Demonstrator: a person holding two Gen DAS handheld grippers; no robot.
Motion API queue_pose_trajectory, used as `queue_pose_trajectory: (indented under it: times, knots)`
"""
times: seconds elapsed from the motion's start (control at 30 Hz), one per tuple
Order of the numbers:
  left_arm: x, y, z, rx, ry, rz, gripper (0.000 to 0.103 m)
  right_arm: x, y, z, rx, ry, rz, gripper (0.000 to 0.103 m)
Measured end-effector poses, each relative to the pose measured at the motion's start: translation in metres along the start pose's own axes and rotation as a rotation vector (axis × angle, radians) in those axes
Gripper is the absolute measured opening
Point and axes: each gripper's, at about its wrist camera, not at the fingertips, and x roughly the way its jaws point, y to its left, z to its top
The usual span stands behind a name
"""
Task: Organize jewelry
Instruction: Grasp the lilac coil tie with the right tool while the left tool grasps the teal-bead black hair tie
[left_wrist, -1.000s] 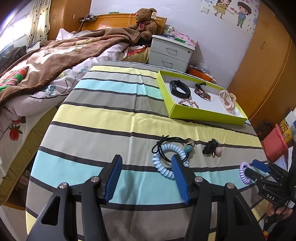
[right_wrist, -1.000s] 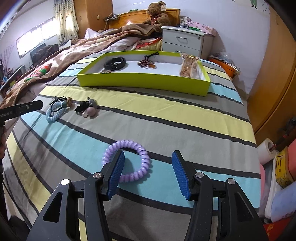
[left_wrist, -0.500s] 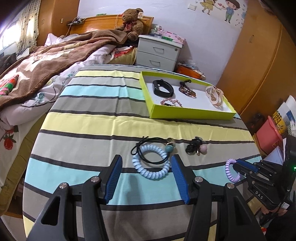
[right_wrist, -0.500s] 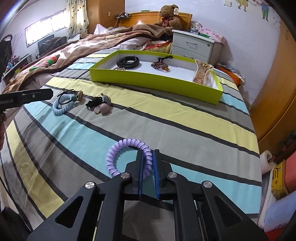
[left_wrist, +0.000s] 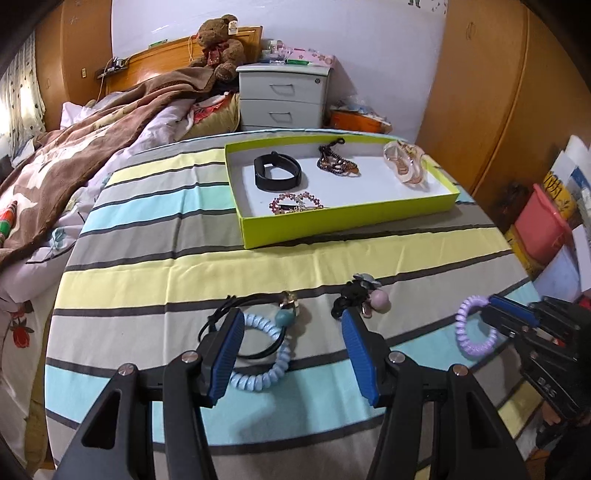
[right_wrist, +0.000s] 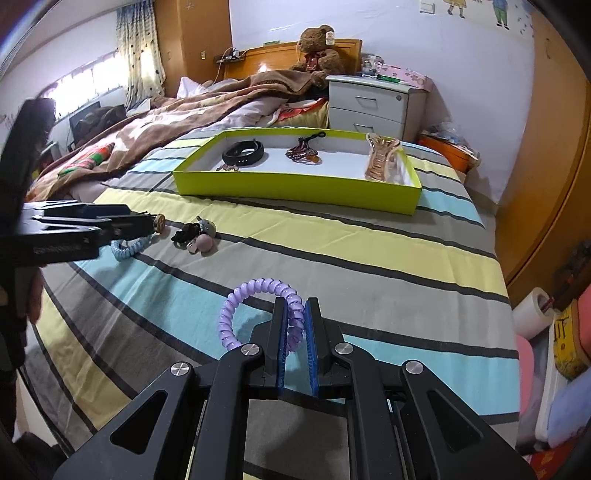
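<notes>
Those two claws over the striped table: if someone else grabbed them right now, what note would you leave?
Right claw: shut on the purple coil hair tie, lifted off the cloth.
Left claw: open, low over the blue coil hair tie, nothing gripped.
In the green tray: black band, dark bead strand, pink bead bracelet, clear hair claw clip.
On the cloth: blue tie, black cord tie with beads overlapping it, black tie with pink ball.
Left: carry purple tie to tray, then the other three.
</notes>
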Motion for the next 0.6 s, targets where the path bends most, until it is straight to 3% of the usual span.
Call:
queue_pose_trajectory:
  times: [0.17,0.27,0.53,0.6]
  knots:
    - [0.011,-0.007,0.002,0.029,0.017,0.018,0.051,-0.001,-0.003,0.000,0.013,-0.005,0.008,0.010]
    - [0.017,-0.007,0.002,0.037,0.029,0.037,0.040,-0.001,-0.003,0.000,0.011,-0.006,0.015,0.010]
    - [0.022,-0.013,0.003,0.066,0.033,0.075,0.032,-0.004,0.000,0.000,0.001,-0.014,0.023,0.010]
    - [0.023,-0.014,0.003,0.075,0.033,0.081,0.023,-0.004,0.000,0.000,0.002,-0.016,0.024,0.010]
